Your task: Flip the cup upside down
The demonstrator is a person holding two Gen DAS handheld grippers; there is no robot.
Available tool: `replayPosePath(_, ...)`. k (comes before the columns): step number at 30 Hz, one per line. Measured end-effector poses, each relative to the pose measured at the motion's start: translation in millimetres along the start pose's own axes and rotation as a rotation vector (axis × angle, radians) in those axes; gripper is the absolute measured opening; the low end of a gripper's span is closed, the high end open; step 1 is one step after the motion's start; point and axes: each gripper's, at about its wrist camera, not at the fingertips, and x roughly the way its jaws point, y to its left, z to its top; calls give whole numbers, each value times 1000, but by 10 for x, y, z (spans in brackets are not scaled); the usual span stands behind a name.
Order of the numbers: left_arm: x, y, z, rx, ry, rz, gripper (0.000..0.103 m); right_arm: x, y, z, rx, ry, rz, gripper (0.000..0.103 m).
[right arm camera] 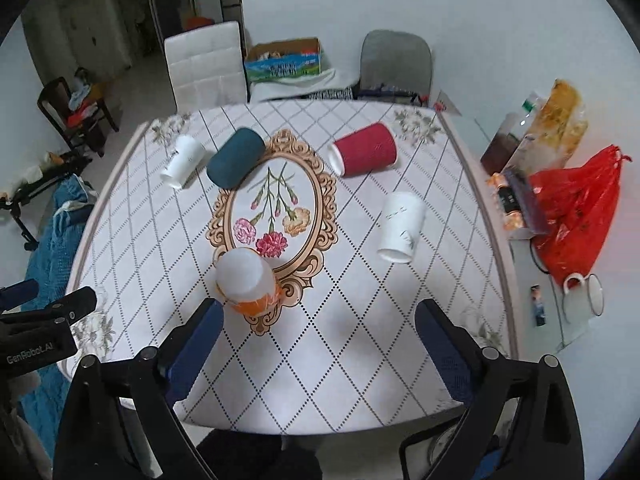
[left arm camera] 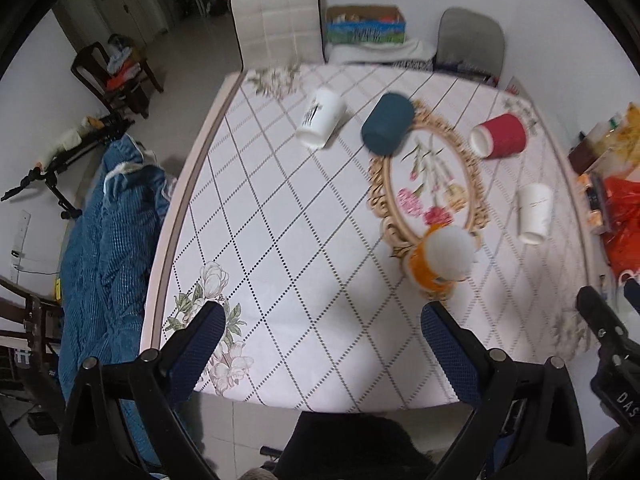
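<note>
The orange cup (right arm camera: 250,282) stands upside down on the table (right arm camera: 360,360), near its front edge. It is just ahead of the right gripper (right arm camera: 320,344). Both the right and left gripper (left arm camera: 324,348) are wide apart, holding nothing.

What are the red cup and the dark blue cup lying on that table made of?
The red cup looks like paper: a ribbed, matte sleeve and a white rolled rim and lining. The dark blue cup is matte too, probably also paper, though its rim is hidden and the left view is blurred, so plastic is possible.
</note>
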Motion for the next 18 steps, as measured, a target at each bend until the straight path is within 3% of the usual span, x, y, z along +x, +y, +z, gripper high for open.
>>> replayPosePath(8, -924, -81, -241, -6, -189, -9, 100, -930, -103, -118, -10, -87, 24, 99)
replayPosePath(18, -1692, 50, -581, -52, -293, -16, 100, -2042, -141, -335, -35, -207, 49, 99)
